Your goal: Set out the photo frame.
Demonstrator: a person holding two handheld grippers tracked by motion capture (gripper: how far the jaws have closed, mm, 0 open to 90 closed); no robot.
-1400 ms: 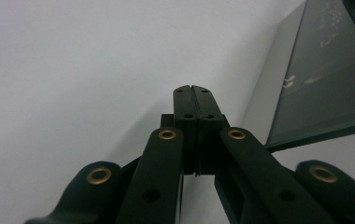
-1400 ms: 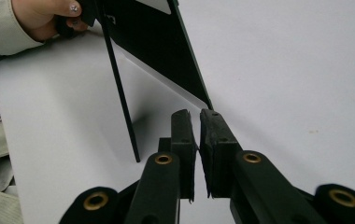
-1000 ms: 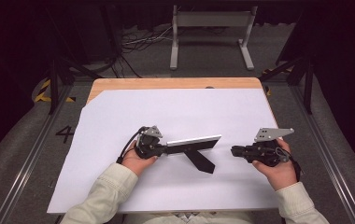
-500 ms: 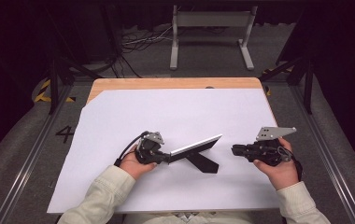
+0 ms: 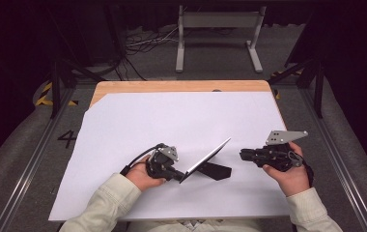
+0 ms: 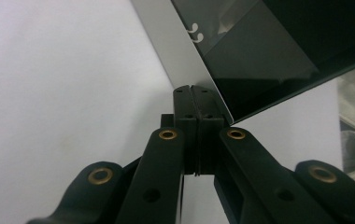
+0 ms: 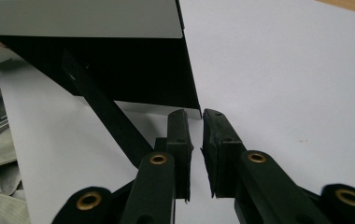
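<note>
A thin flat panel (image 5: 206, 158) with a pale rim and dark glass face stands tilted on the white sheet (image 5: 181, 121), its far edge raised. A black strut (image 5: 215, 171) props it from behind. My left gripper (image 5: 180, 177) is shut on the panel's near lower corner; in the left gripper view the jaws (image 6: 195, 100) pinch the pale rim of the panel (image 6: 259, 56). My right gripper (image 5: 243, 154) hovers just right of the strut, holding nothing. In the right gripper view its jaws (image 7: 195, 116) stand a narrow gap apart, close to the panel's corner (image 7: 133, 70) and strut (image 7: 105, 116).
The white sheet covers most of a wooden table (image 5: 172, 86), whose far edge shows bare. Beyond the table a grey metal frame (image 5: 218, 29) and cables lie on the floor. Metal rails (image 5: 32, 159) run along both sides of the table.
The panel has been tipped up from nearly flat to a steep tilt, held by my left gripper, which has shifted slightly nearer the front edge. The right gripper has barely moved.
</note>
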